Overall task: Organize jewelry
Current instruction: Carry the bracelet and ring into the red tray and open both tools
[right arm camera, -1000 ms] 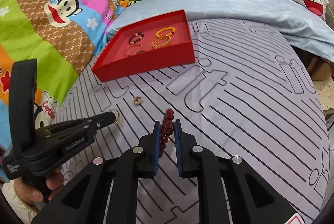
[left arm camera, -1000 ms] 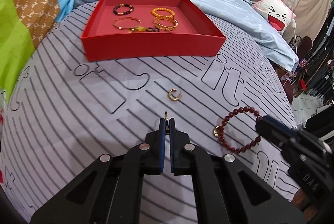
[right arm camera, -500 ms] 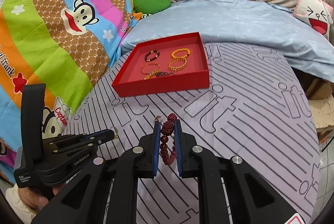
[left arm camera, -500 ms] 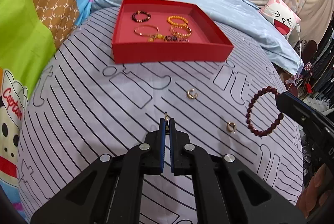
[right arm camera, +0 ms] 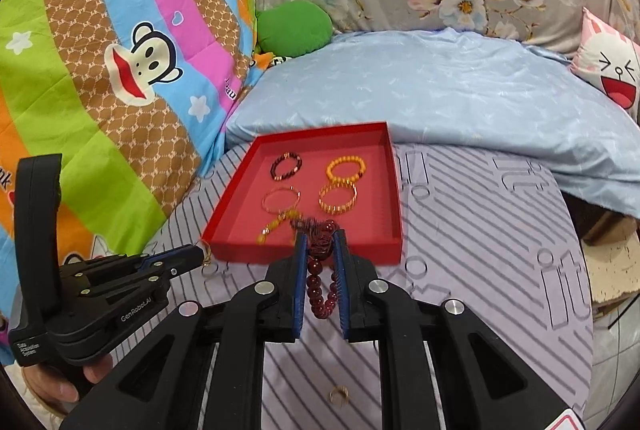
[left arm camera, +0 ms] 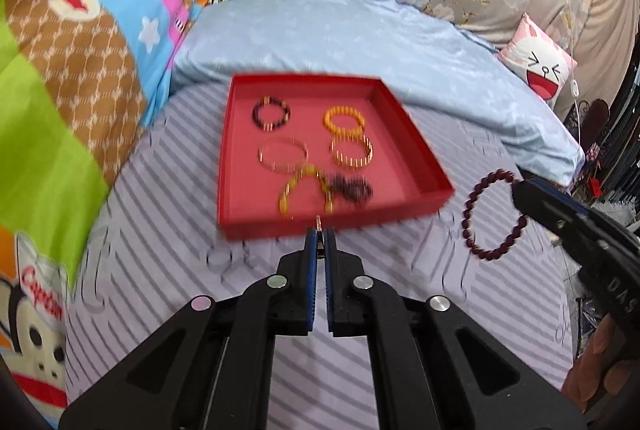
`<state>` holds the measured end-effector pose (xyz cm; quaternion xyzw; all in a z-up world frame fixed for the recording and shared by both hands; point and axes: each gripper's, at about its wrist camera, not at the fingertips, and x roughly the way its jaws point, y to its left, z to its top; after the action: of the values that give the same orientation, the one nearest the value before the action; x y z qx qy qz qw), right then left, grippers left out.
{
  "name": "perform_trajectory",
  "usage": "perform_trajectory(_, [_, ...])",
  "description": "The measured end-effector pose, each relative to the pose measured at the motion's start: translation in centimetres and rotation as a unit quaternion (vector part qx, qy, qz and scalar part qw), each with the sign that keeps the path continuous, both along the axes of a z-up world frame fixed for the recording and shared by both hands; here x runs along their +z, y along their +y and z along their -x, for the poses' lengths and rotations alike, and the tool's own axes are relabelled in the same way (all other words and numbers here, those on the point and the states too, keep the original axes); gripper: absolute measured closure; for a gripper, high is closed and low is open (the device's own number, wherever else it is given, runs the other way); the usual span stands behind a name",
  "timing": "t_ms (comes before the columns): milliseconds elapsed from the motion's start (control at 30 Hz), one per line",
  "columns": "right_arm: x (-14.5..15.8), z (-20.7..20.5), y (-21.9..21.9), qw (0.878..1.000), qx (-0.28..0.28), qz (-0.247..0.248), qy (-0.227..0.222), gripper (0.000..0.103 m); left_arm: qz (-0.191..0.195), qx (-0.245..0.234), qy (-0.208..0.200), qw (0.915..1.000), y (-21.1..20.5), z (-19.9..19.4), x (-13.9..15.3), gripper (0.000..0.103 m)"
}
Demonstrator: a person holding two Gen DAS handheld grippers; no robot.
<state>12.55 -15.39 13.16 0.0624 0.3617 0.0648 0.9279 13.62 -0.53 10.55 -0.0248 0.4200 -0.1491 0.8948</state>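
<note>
A red tray [left arm camera: 276,228] [right arm camera: 248,250] lies on the striped sheet and holds several bracelets. My left gripper [left arm camera: 319,233] is shut on a small gold ring [left arm camera: 319,222], which hangs just before the tray's near wall. From the right wrist view this gripper [right arm camera: 198,252] comes in from the left with the ring [right arm camera: 207,257] at its tip. My right gripper [right arm camera: 320,240] is shut on a dark red bead bracelet [right arm camera: 320,294], whose loop hangs down between the fingers. In the left wrist view that bracelet [left arm camera: 494,216] dangles from the right gripper [left arm camera: 520,189], to the right of the tray.
Another gold ring [right arm camera: 339,396] lies on the striped sheet [right arm camera: 480,250] near me. A pale blue quilt [right arm camera: 440,89] lies behind the tray, with a green plush [right arm camera: 294,27] and a cat pillow [right arm camera: 612,73] beyond. A colourful monkey blanket [right arm camera: 120,69] rises on the left.
Both grippers have risen off the sheet and moved toward the red tray. The red bracelet has left the sheet and hangs free, and the ring has gone up with the left gripper.
</note>
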Motion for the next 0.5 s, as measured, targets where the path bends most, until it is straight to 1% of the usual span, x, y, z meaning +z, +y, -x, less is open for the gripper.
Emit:
perform_trajectory(133, [-0.1, -3.5, 0.3, 1.000, 0.003, -0.007, 0.002, 0.091, -0.001, 0.007, -0.013, 0.9999, -0.4, -3.2, 0.9, 0.100])
perform_trajectory(267, [-0.8, -7.2, 0.4, 0.999, 0.006, -0.036, 0.017, 0.090, 0.011, 0.010, -0.008, 0.9999, -0.3, -6.4, 0.9, 0.100])
perform_trajectory(400, [-2.6, -9.8, 0.8, 0.998, 0.009, -0.055, 0.038, 0.090, 0.024, 0.015, 0.012, 0.9995, -0.4, -9.4, -0.3, 0.100])
perform_trajectory(500, [-4.8, -11.5, 0.6, 0.996, 0.008, -0.065, 0.066, 0.090, 0.028, 0.022, 0.025, 0.9990, -0.4, -10.8, -1.6, 0.100])
